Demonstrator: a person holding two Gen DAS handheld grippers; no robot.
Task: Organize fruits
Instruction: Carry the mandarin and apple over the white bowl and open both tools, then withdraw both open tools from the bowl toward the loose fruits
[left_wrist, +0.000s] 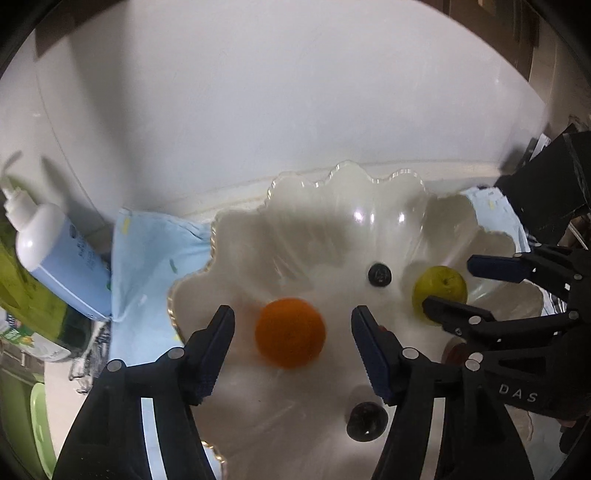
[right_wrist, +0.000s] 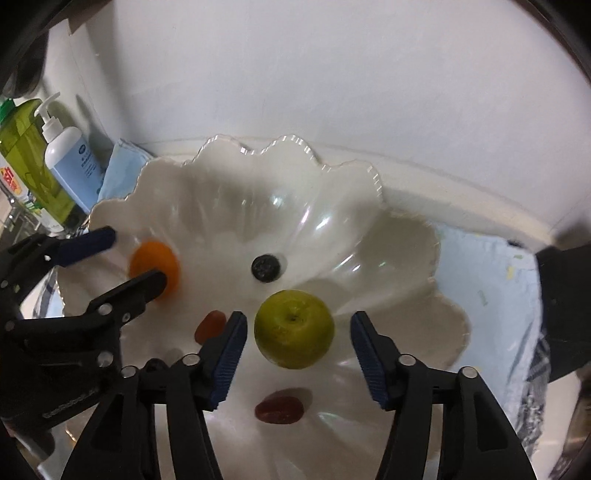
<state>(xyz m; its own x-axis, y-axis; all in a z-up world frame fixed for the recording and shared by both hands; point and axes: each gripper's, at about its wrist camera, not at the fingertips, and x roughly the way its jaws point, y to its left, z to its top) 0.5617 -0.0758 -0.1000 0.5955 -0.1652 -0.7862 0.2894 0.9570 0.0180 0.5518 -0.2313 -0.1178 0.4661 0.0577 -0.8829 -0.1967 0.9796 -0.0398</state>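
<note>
A white scalloped bowl (left_wrist: 343, 173) (right_wrist: 258, 147) stands on a light blue cloth. In the left wrist view an orange fruit (left_wrist: 290, 332) lies in the bowl between the fingers of my left gripper (left_wrist: 292, 314), with a gap on each side; the jaws are open. In the right wrist view a green round fruit (right_wrist: 294, 328) lies between the fingers of my right gripper (right_wrist: 298, 317), also with gaps and open jaws. Also in the bowl are a dark berry (left_wrist: 379, 274) (right_wrist: 266, 267), a dark fruit (left_wrist: 366, 421), a red fruit (right_wrist: 279, 406) and a small orange-red fruit (right_wrist: 210, 325).
A white and blue pump bottle (left_wrist: 62, 254) (right_wrist: 70, 158) and a green bottle (right_wrist: 26, 147) stand left of the bowl. The blue cloth (left_wrist: 147, 251) (right_wrist: 480, 288) spreads under it. A white wall rises just behind. A black object (left_wrist: 546, 192) sits at the right.
</note>
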